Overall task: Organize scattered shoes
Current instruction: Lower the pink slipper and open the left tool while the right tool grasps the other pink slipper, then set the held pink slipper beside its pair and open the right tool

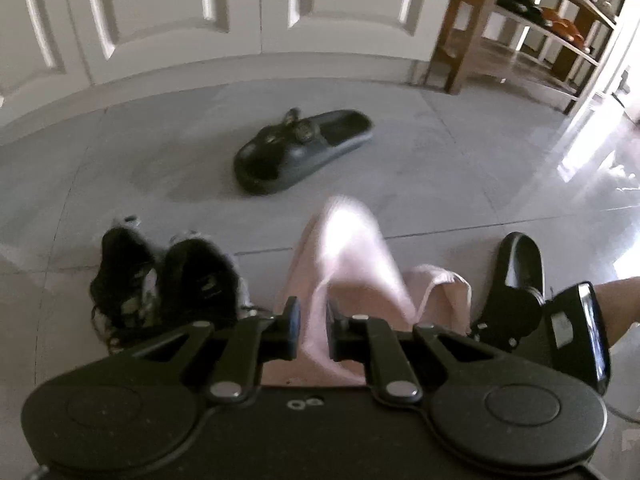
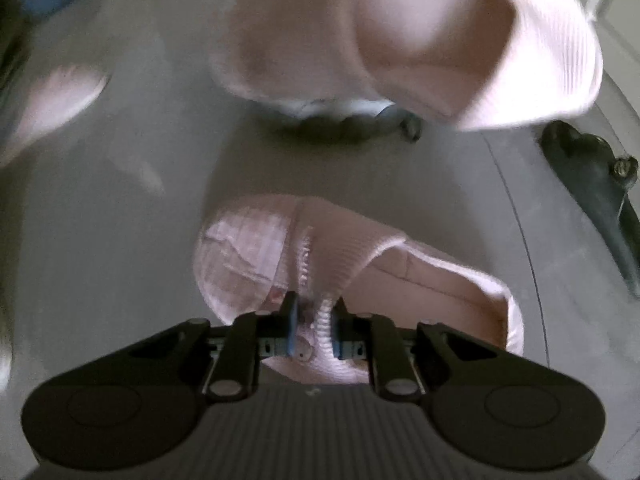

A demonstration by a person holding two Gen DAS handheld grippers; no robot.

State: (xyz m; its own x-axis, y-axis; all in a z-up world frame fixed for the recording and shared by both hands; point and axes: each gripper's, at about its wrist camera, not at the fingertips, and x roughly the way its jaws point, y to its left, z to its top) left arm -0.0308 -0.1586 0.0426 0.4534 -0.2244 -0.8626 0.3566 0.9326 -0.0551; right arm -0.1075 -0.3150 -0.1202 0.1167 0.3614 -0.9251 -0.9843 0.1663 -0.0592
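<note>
Left gripper (image 1: pixel 313 330) pinched a pink slipper (image 1: pixel 352 256) between its fingers, right gripper (image 2: pixel 314 330) clamped its mate (image 2: pixel 280 248), dark slide (image 1: pixel 304 150) lay at twelve o'clock, no writing legible.

slide (image 1: pixel 303 151) mid-floor, shoe rack (image 1: pixel 532 28) behind right

Daylight enters from the right, glaring white on the floor tiles (image 1: pixel 592 168). Left wrist view fairly sharp, edges bowed. Right wrist view dim, motion-blurred; pink slipper (image 2: pixel 420 36) smeared.
</note>
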